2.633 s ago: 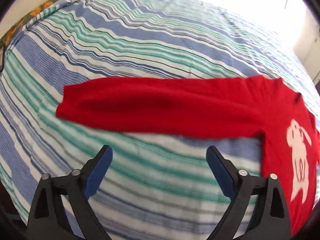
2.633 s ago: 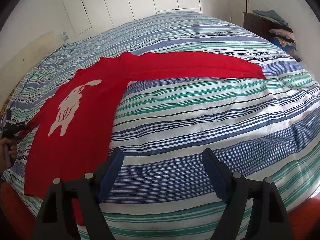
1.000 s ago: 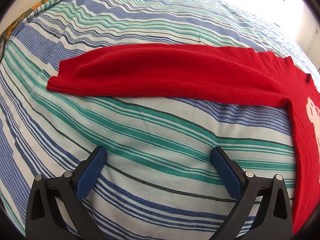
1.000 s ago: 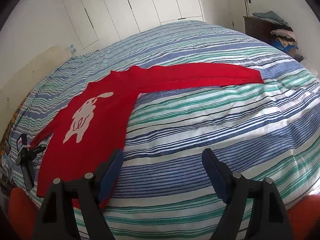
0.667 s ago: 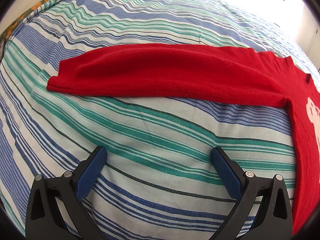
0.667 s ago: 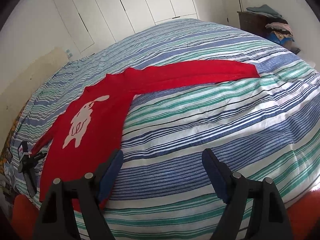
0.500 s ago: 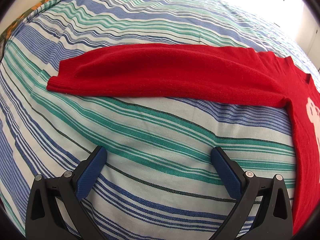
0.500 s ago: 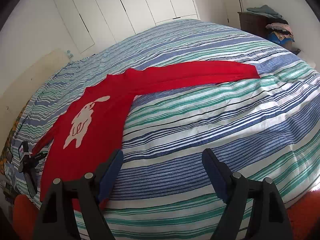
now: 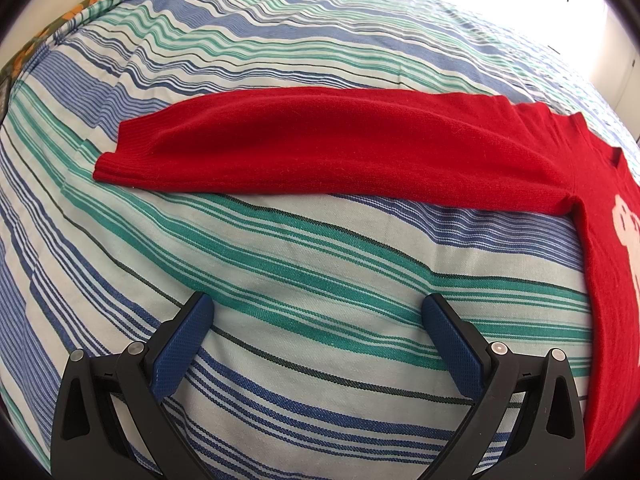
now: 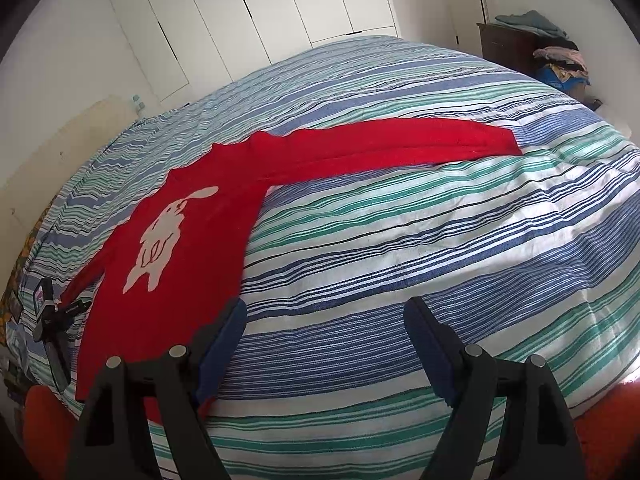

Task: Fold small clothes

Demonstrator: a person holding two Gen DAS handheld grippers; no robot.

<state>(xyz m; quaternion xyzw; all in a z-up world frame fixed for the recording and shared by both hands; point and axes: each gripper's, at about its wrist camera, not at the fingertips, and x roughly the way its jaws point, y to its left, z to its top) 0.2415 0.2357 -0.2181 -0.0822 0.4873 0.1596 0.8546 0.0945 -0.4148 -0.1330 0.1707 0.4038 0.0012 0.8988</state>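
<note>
A small red sweater (image 10: 188,264) with a white rabbit motif (image 10: 164,236) lies flat on the striped bedspread (image 10: 400,248), both sleeves stretched out sideways. In the left wrist view one long sleeve (image 9: 320,148) runs across the middle, its cuff (image 9: 116,160) at the left. My left gripper (image 9: 316,312) hovers open just in front of that sleeve, nothing between its blue pads. My right gripper (image 10: 322,312) is open too, over bare bedspread beside the sweater's lower right hem; its left finger (image 10: 224,340) overlaps the hem in the picture. The left gripper (image 10: 52,320) shows small at the far left.
White wardrobe doors (image 10: 256,28) stand behind the bed. A dark dresser (image 10: 508,44) with piled clothes (image 10: 560,60) sits at the back right. The bed's front edge curves away just below both grippers. An orange-patterned cloth (image 9: 68,16) peeks out at the bed's far left.
The left wrist view is unchanged over the last second. In the right wrist view the scene shifted slightly left and down early on, then held still.
</note>
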